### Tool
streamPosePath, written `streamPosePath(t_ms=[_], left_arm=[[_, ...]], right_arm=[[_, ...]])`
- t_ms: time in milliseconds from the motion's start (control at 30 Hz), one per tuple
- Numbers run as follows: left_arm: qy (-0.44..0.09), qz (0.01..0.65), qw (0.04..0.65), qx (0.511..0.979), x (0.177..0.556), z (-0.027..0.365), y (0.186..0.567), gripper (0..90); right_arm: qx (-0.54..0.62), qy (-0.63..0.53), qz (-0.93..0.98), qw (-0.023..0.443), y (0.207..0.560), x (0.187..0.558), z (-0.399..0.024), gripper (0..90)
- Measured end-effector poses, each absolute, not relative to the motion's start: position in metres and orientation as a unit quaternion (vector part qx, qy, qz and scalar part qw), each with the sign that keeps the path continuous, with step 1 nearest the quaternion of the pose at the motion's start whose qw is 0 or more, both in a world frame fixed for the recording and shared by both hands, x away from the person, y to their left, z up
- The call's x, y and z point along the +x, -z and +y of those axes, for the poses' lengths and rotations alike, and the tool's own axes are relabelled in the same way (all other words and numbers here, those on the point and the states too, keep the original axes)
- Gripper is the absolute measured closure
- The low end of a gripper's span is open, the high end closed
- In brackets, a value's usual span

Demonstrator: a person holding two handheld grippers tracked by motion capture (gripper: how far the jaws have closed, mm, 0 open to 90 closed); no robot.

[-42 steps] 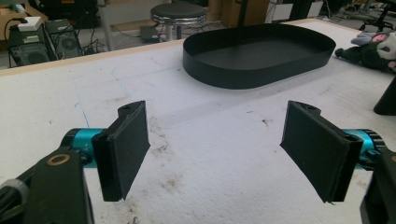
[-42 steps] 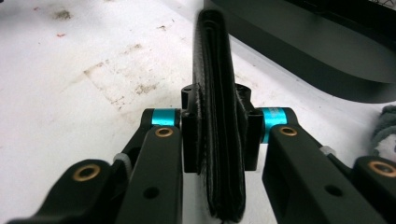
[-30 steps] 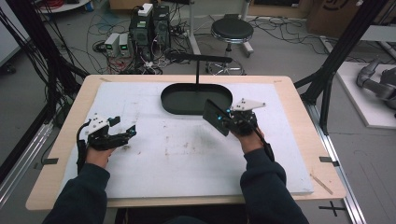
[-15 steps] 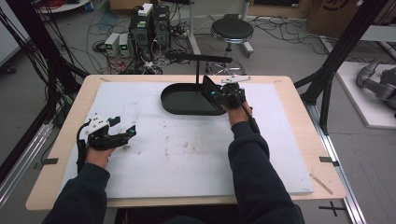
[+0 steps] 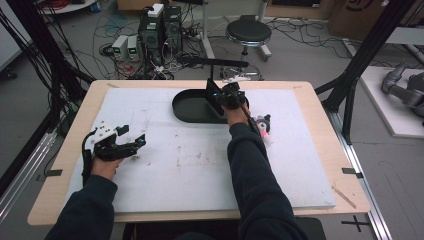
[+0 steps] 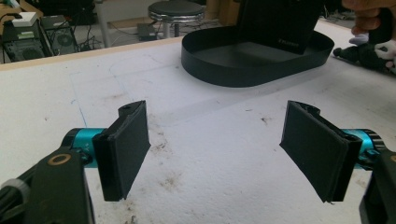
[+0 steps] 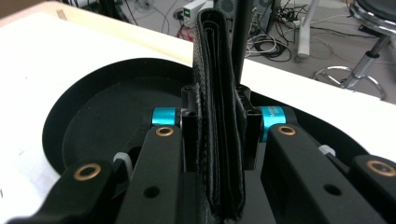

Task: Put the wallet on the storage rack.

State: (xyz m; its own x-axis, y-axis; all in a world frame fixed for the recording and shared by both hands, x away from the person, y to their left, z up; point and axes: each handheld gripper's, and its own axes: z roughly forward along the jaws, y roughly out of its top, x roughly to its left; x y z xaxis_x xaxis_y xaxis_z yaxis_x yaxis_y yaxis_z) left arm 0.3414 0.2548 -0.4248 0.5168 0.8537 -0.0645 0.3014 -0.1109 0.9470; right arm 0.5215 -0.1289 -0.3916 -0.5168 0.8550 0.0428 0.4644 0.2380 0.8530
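Black wallet (image 7: pixel 219 116) clamped over tray (image 5: pixel 187 107), plush toy (image 5: pixel 262 125) beside

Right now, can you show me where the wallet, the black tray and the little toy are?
wallet (image 7: pixel 218 116), right gripper view, on its folded edge between the claw pads
black tray (image 6: pixel 224 74), left gripper view, on its front wall
little toy (image 5: pixel 263 125), high view, on its body

Folded black wallet (image 7: pixel 219 116): grained leather look, stitched edges, matt. Oval black tray (image 5: pixel 192 107): smooth thin plastic, slight sheen. White foam-like table mat (image 5: pixel 200 165): rough, pitted, stained brown. Pale wooden tabletop (image 5: pixel 325 140): smooth. Black gripper pads (image 6: pixel 126 147): matt rubbery; teal metal collars (image 7: pixel 164 116), glossy.
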Motion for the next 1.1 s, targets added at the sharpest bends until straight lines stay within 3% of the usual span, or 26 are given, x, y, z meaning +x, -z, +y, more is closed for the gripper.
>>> streamPosePath(t_ms=[133, 233, 500, 733, 867, 967, 1033, 1100], left_arm=[[-0.265, 0.412, 0.520, 0.700, 0.341, 0.254, 0.425, 23.7], [-0.264, 0.411, 0.521, 0.700, 0.340, 0.253, 0.425, 23.8], [-0.264, 0.412, 0.520, 0.700, 0.340, 0.253, 0.425, 23.8], [-0.263, 0.412, 0.519, 0.701, 0.340, 0.253, 0.425, 23.8], [-0.263, 0.412, 0.521, 0.700, 0.341, 0.253, 0.425, 23.8], [-0.262, 0.412, 0.522, 0.699, 0.341, 0.253, 0.425, 23.8], [-0.264, 0.413, 0.522, 0.698, 0.341, 0.253, 0.425, 23.8], [-0.264, 0.415, 0.524, 0.696, 0.341, 0.254, 0.425, 23.8]], right_arm=[[0.464, -0.438, 0.748, 0.180, 0.401, 0.526, -0.133, 76.7], [0.466, -0.426, 0.752, 0.189, 0.402, 0.526, -0.137, 74.0], [0.488, -0.399, 0.744, 0.220, 0.393, 0.524, -0.160, 56.9], [0.490, -0.378, 0.761, 0.197, 0.393, 0.523, -0.173, 59.4], [0.476, -0.389, 0.754, 0.230, 0.389, 0.509, -0.184, 50.7], [0.474, -0.378, 0.766, 0.212, 0.384, 0.500, -0.198, 44.8], [0.453, -0.378, 0.773, 0.232, 0.379, 0.489, -0.208, 42.3], [0.443, -0.377, 0.776, 0.244, 0.375, 0.475, -0.220, 34.3]])
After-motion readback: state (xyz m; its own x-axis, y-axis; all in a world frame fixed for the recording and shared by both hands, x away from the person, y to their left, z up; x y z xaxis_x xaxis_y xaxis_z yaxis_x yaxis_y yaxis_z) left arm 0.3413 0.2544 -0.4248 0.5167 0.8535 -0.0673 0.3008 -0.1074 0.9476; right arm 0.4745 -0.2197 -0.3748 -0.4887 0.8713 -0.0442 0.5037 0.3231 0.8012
